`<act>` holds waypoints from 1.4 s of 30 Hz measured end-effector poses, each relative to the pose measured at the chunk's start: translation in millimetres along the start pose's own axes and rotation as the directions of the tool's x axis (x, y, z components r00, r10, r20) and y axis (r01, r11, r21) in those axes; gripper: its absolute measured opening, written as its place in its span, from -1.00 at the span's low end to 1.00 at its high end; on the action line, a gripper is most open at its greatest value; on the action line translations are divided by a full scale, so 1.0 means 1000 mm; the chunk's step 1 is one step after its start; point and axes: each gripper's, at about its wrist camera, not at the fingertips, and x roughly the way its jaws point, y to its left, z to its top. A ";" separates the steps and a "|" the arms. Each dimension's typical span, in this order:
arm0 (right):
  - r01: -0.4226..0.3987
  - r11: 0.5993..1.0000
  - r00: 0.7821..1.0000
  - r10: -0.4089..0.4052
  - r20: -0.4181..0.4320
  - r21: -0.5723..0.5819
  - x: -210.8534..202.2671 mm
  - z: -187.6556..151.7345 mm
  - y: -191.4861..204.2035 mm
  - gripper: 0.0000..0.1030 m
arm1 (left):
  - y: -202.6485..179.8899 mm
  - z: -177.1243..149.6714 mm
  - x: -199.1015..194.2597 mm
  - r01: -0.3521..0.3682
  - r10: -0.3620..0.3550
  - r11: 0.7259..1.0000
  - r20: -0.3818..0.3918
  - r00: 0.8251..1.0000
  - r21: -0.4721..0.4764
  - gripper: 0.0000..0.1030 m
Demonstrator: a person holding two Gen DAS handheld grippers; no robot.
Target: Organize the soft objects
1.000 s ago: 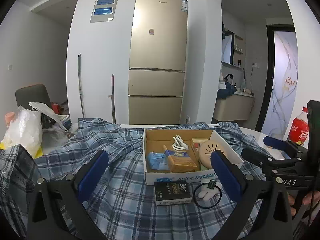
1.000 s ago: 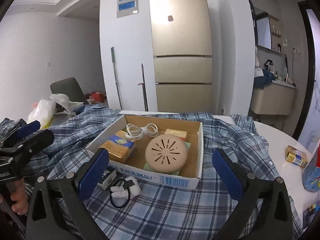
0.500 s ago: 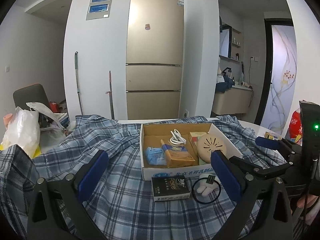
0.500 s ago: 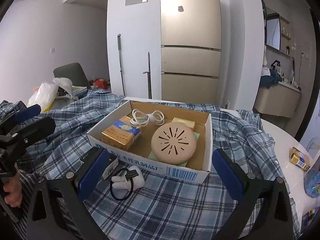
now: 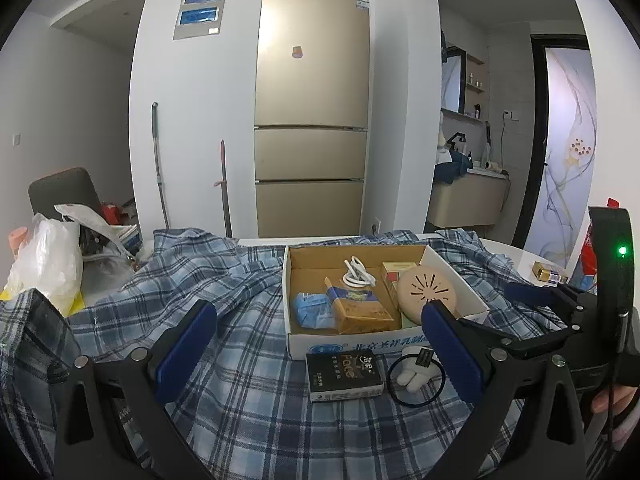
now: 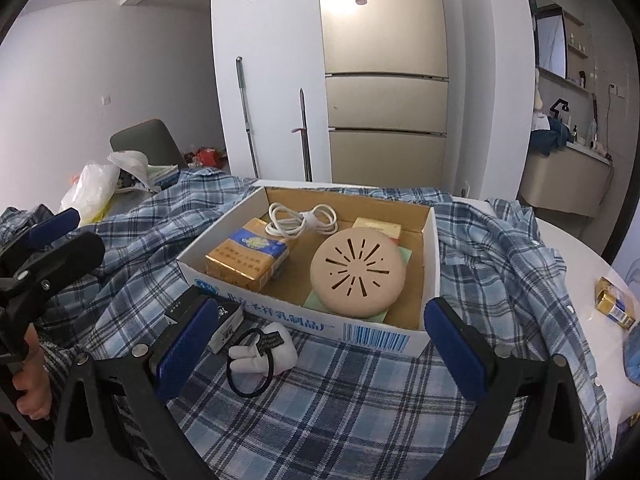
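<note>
Plaid shirt (image 6: 360, 400) lies rumpled (blue checks) under box (image 6: 376, 334).

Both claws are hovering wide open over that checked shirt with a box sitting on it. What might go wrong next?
Pulling the plaid shirt could drag or tip the cardboard box resting on it, spilling its contents. The small white plush with its black hair tie lies loose on the cloth and could slide off.

Soft, even daylight fills both views, with a gentle sheen on the fridge (image 5: 311, 80). Shadows stay faint. Fisheye bending curves the walls, corners fall to black vignette, and focus holds sharp.
</note>
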 end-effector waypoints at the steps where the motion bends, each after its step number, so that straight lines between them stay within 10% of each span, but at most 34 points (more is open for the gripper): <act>1: 0.009 1.000 1.000 -0.009 -0.006 -0.003 0.002 0.000 0.001 0.99 | 0.002 0.000 0.002 0.004 -0.004 1.000 -0.016 1.000 -0.005 1.00; 18: -0.085 0.995 0.974 0.074 -0.214 -0.043 0.039 -0.014 0.021 0.54 | 0.013 -0.013 0.042 -0.021 0.007 0.998 -0.228 0.974 -0.058 1.00; 31: -0.142 0.987 0.940 0.112 -0.323 -0.069 0.059 -0.023 0.028 -0.35 | 0.007 -0.012 0.044 0.001 -0.010 0.999 -0.245 0.969 -0.037 1.00; 42: -0.069 0.996 0.986 0.060 -0.158 -0.054 0.025 -0.011 0.013 -0.60 | -0.002 -0.014 0.055 0.041 -0.039 0.999 -0.301 0.953 -0.001 1.00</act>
